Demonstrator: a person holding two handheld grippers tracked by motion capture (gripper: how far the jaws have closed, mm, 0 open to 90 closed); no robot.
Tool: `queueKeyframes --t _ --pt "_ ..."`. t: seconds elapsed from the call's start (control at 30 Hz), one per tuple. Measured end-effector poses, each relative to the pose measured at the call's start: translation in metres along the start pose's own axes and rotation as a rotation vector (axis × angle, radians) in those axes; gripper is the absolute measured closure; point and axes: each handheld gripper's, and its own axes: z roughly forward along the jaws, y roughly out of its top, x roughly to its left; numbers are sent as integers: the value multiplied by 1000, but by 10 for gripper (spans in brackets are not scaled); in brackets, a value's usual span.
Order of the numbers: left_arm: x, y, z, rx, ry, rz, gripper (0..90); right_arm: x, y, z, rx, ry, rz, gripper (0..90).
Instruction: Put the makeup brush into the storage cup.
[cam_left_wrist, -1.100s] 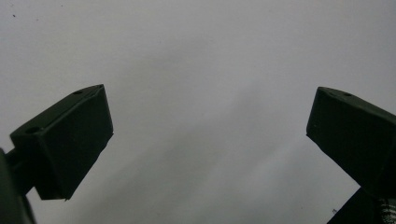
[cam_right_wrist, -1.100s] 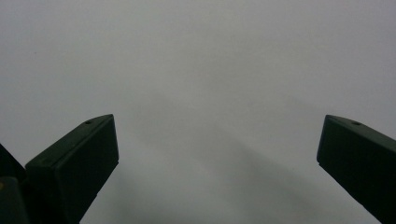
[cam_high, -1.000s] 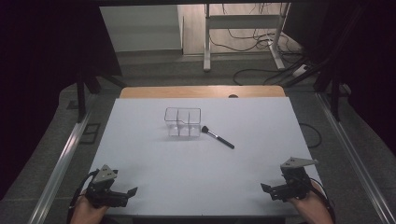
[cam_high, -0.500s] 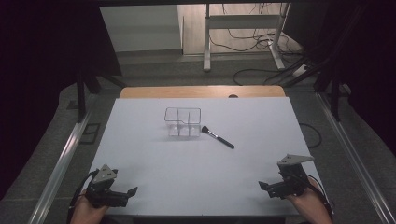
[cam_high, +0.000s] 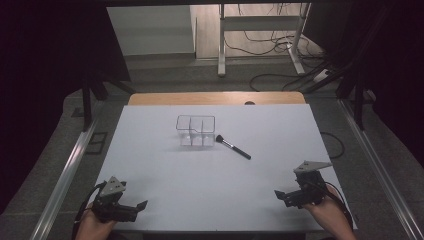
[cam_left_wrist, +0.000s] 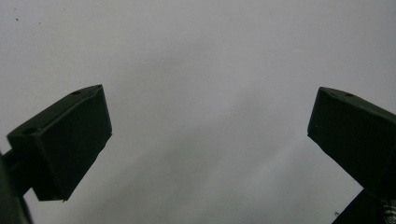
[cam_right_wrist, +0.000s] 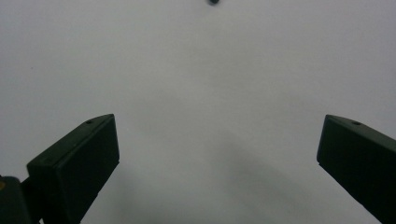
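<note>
1. High view: my left claw (cam_high: 134, 209) sits at the near left corner of the white rectangular tabletop (cam_high: 210, 170), held in my left hand (cam_high: 95, 227), with its grey three-cornered plate on top.
2. My right claw (cam_high: 280, 194) sits at the near right corner, held in my right hand (cam_high: 327, 212); its jaws point toward the middle of the tabletop.
3. Left gripper view: my left claw (cam_left_wrist: 210, 140) stands wide, its two black jaws far apart with nothing between them but pale tabletop (cam_left_wrist: 201, 60).
4. Right gripper view: my right claw (cam_right_wrist: 217, 158) is also wide and holds nothing; bare tabletop (cam_right_wrist: 210, 84) lies between the jaws, and a small dark speck sits at the top edge, too small to tell what it is.
5. The slim black-handled makeup brush with dark bristles (cam_high: 233, 147) lies flat on the far half of the tabletop, slanted, its bristle end toward the far left and its handle end toward the near right.
6. The clear two-compartment plastic box (cam_high: 195, 131) stands just beside the brush's bristle end, on its left; whether they touch I cannot tell.
7. Both claws are well apart from the brush and the box; the right one is the nearer to the brush.
</note>
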Motion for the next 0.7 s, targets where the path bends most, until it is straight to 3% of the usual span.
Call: queueKeyframes --t 0.7 --pt "0 0 1 7 -5 0 1 -2 16 10 29 -6 -27 0"
